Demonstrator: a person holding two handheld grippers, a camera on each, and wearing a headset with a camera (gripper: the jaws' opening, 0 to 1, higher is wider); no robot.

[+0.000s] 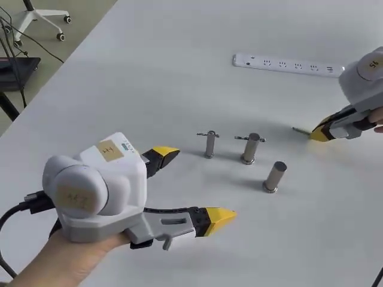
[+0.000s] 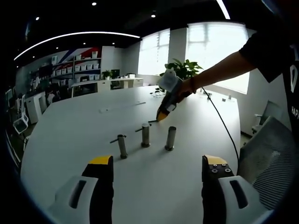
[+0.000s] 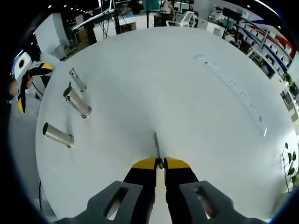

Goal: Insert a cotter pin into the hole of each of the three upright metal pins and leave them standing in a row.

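Right gripper (image 1: 318, 135): jaws pinch a cotter pin (image 3: 157, 142). Left gripper (image 1: 201, 184): jaws wide and empty, near three upright metal pins (image 1: 250, 149) on the surface (image 1: 179, 78); two carry cotter pins.

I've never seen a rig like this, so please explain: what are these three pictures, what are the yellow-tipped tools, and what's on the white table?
A person carries two hand-held two-jaw grippers; no robot arm. One picture comes from a headset camera looking down; the other two from a camera on each gripper. The grey, yellow-tipped left gripper is open and empty. The right gripper is shut on a thin metal cotter pin. On the white table stand three short steel cylinders: the left pin and middle pin have one inserted, the right pin has none. A white power strip lies beyond.
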